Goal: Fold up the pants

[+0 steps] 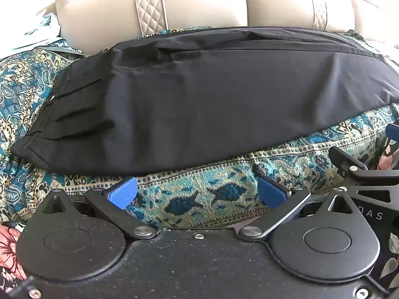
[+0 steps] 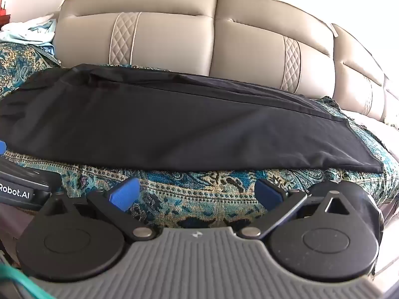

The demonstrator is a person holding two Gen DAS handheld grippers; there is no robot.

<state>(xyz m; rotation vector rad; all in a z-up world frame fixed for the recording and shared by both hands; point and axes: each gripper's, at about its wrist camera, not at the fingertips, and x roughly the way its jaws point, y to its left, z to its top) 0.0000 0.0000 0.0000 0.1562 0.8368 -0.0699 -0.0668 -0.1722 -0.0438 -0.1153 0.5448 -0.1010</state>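
L wrist view:
pants: black, lay lengthwise across the patterned cover on the sofa seat, already doubled leg-on-leg by the look of it; pleated waist end to the left, near edge just ahead of the tips.
left gripper: fingers spread wide, nothing between them, hovered over bare cover short of the hem line, apart from the cloth.
right gripper: its frame showed at the right edge, close alongside.
risk: both tools sat near each other w/ little room; a cross-body reach for the waist end could clash the frames.
risk: thin slippery-looking fabric; a pinch on the top layer only would peel the legs apart instead of moving the stack.

R wrist view:
pants: same garment, cuff end toward the right, corner near the cover's edge; ridge/crease along the back side by the sofa backrest.
right gripper: fingers likewise released, empty, above the cover, not touching cloth.
risk: cover is loose weave and right under the hem; a low scoop could grab cover + pants together and drag both.
risk: back ridge unsmoothed; folding over it would prob. lock in a lump and skew the edges.
risk: uneven lift L vs R would twist the fold line.
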